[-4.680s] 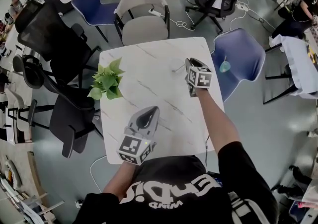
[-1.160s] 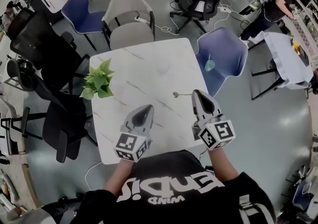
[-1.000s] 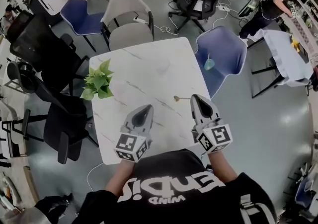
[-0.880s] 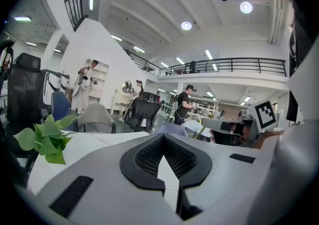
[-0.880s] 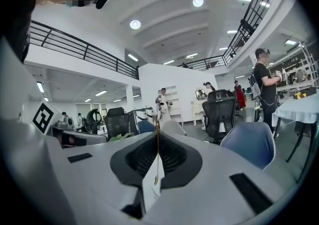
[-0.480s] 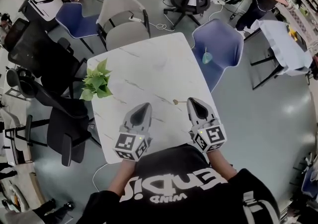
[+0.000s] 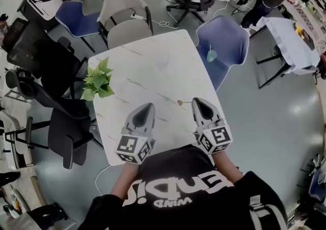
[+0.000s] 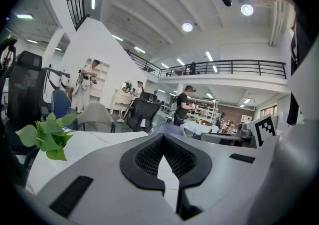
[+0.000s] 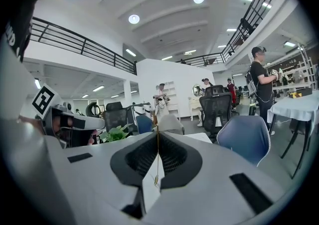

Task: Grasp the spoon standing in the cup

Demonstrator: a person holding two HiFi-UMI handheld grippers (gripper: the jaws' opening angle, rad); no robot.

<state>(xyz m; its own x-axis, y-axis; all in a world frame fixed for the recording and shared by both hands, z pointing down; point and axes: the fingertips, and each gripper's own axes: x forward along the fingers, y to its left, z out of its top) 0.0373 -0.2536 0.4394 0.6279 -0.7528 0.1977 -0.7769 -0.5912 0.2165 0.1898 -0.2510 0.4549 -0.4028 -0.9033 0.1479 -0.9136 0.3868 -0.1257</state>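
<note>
A thin gold spoon (image 7: 183, 103) sticks out sideways to the left from my right gripper (image 7: 194, 101), just above the white marble table (image 7: 153, 60) near its front right. In the right gripper view the spoon (image 9: 157, 164) runs as a fine line between the closed jaws of the right gripper (image 9: 158, 134). A teal cup (image 7: 211, 56) stands on the seat of the blue chair (image 7: 229, 37) beside the table. My left gripper (image 7: 147, 105) rests at the table's front edge, shut and empty. In its own view the left gripper (image 8: 163, 136) has its tips together.
A potted green plant (image 7: 98, 81) sits at the table's left edge, and its leaves (image 8: 47, 136) also show in the left gripper view. Grey, blue and black chairs ring the table. People stand at benches further back on the right.
Since the oldest frame my right gripper has come back from the table's far right side to the near edge, still holding the spoon. Over the last second both grippers barely move.
</note>
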